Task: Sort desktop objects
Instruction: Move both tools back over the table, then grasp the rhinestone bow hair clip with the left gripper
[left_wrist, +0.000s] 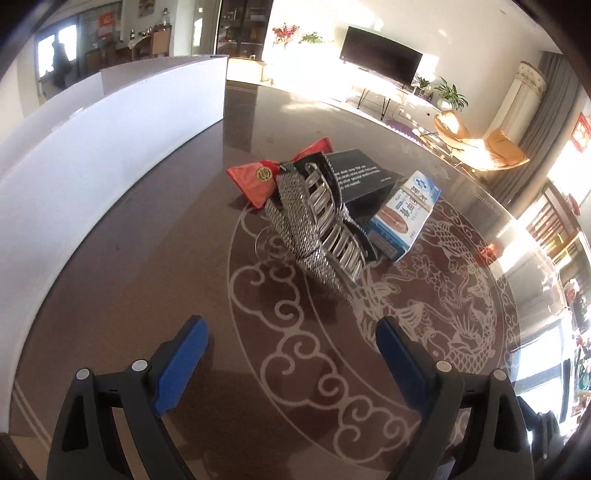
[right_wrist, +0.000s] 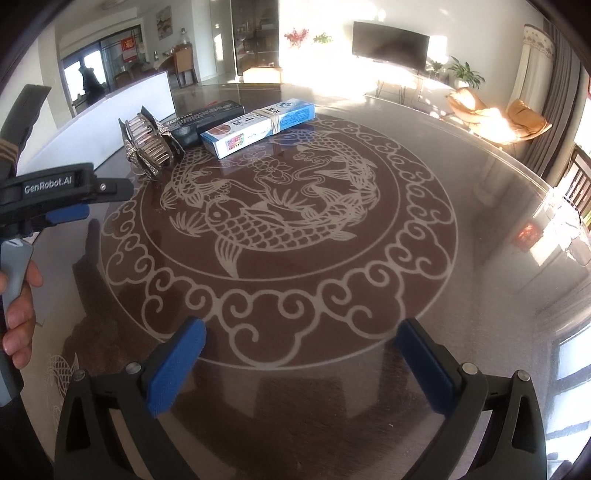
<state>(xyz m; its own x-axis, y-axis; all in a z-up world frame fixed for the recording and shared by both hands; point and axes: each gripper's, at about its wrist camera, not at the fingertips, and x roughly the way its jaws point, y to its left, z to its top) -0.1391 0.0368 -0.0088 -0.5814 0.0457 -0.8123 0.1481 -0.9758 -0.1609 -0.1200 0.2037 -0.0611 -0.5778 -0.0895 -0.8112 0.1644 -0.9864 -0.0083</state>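
Nothing gripped yet: left tool (left_wrist: 291, 354) and right tool (right_wrist: 301, 356) both spread open above the table (right_wrist: 461, 177). Far-centre pile untouched: rhinestone hair claw (left_wrist: 317, 225), red packet (left_wrist: 258, 177), black box (left_wrist: 354, 173), blue-white carton (left_wrist: 406, 214). Next, probably: left tool forward, closing squarely on the claw.

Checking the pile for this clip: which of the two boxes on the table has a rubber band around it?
The blue-and-white box, banded near its far end. The black box behind it, printed with white text, has no band. Both grippers are open and empty.
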